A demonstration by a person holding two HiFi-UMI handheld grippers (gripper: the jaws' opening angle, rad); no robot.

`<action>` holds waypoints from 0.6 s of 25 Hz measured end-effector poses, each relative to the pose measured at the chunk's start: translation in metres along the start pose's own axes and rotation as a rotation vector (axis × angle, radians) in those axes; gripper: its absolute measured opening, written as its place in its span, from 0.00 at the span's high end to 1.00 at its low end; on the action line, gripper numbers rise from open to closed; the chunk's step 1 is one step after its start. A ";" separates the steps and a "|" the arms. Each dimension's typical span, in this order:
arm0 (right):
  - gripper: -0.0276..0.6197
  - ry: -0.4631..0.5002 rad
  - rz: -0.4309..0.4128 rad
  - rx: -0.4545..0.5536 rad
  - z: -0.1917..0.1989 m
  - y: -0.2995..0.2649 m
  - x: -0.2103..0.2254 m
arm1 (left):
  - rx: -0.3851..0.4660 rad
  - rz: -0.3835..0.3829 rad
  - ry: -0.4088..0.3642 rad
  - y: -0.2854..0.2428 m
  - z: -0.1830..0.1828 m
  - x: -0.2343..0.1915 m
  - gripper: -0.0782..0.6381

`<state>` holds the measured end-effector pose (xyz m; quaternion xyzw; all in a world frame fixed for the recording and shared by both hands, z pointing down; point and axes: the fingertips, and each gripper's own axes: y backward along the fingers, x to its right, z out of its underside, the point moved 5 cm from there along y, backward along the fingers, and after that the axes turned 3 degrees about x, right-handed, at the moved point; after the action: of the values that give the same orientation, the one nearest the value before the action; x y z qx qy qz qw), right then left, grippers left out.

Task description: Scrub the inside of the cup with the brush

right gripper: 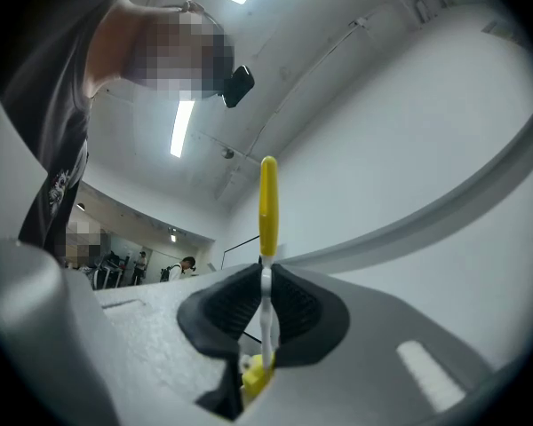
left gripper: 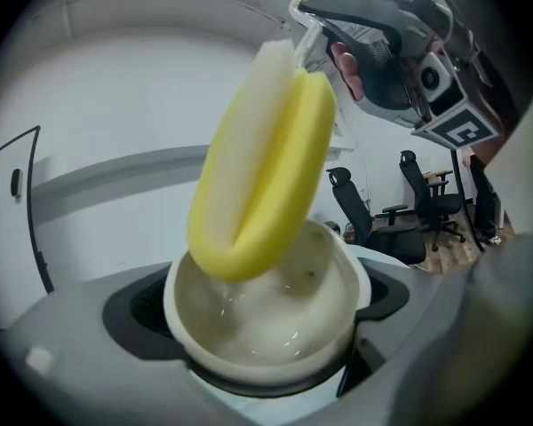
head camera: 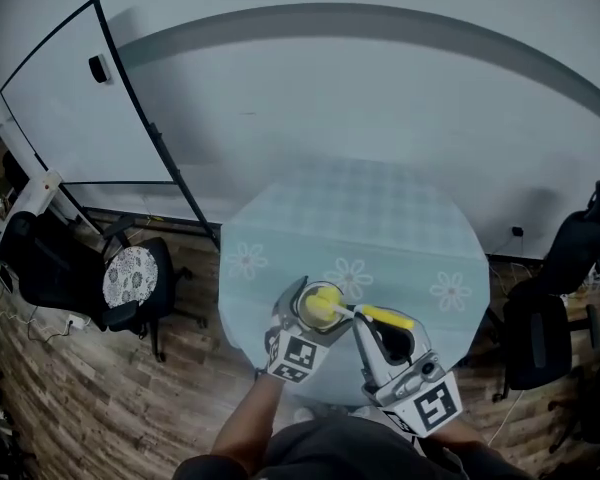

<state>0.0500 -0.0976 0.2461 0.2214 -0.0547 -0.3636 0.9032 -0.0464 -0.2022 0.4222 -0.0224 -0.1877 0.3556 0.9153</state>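
- The cup (left gripper: 280, 331), cream-white and open-mouthed, sits at the lower centre of the left gripper view, clamped between the two dark pads.
- In the head view it is at the lower middle of the frame, over the near edge of a round table (head camera: 400, 223). Whether it rests on the cloth cannot be told.
- The left gripper (head camera: 304, 328) has its jaws closed around the cup's sides, with its marker cube toward the bottom of the frame.
- The brush (left gripper: 265, 180) has a yellow sponge head with a white strip along it. It slants down from the upper middle of the left gripper view, and its lower end is inside the cup's mouth on the left side.
- The right gripper (right gripper: 266, 313) has its jaws pressed together on the brush's thin white stem. The yellow handle end stands straight up above the jaws, and a bit of yellow sponge shows below them.
- In the head view the handle runs from the cup toward the right, into the right gripper.
- The table carries a pale cloth printed with flowers.
- A whiteboard (head camera: 75, 108) stands at the upper left of the head view.
- A chair with a patterned cushion (head camera: 130, 278) is at the left, and a black office chair (head camera: 540, 333) is at the right.
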 end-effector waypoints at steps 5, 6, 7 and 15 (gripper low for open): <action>0.90 0.006 -0.037 -0.034 0.010 -0.001 -0.011 | 0.008 0.001 -0.017 0.006 -0.006 0.004 0.10; 0.90 0.004 -0.045 -0.042 0.013 -0.002 -0.013 | 0.008 0.003 -0.020 0.007 -0.007 0.005 0.10; 0.90 0.003 -0.053 -0.051 0.016 -0.003 -0.014 | 0.008 0.005 -0.023 0.007 -0.008 0.006 0.10; 0.90 -0.007 -0.087 -0.085 0.024 -0.010 -0.021 | 0.020 0.019 -0.031 0.007 -0.017 0.015 0.10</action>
<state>0.0222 -0.0987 0.2643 0.1836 -0.0328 -0.4054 0.8949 -0.0346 -0.1858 0.4106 -0.0095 -0.1979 0.3664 0.9091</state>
